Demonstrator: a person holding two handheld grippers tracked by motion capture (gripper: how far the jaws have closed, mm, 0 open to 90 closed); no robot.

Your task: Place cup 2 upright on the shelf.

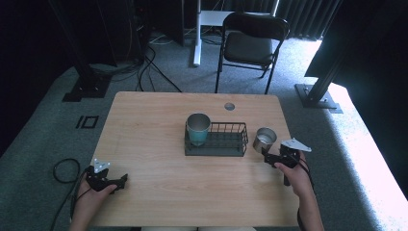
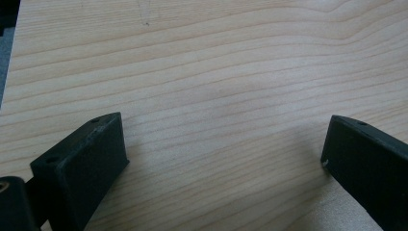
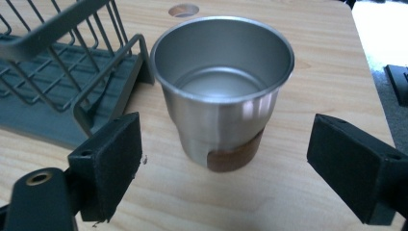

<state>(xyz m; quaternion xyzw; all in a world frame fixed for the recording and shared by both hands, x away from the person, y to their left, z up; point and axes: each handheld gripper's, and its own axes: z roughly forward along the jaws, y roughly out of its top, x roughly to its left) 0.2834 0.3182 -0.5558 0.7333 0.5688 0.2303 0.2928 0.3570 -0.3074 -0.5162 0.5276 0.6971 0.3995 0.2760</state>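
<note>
An empty silver metal cup (image 1: pixel 264 139) stands upright on the wooden table (image 1: pixel 154 192), just right of a dark wire rack (image 1: pixel 226 142). A teal cup (image 1: pixel 197 128) stands in the rack's left end. My right gripper (image 1: pixel 270 159) is open just in front of the silver cup (image 3: pixel 222 91), its jaws wide on either side without touching it. My left gripper (image 1: pixel 121 182) rests near the table's front left edge, open over bare wood (image 2: pixel 216 96), with nothing between its jaws.
A round cable hole (image 1: pixel 229 106) sits near the table's far edge. A black folding chair (image 1: pixel 250 43) and a white desk leg (image 1: pixel 197 33) stand beyond the table. Cables trail on the grey carpet at the left.
</note>
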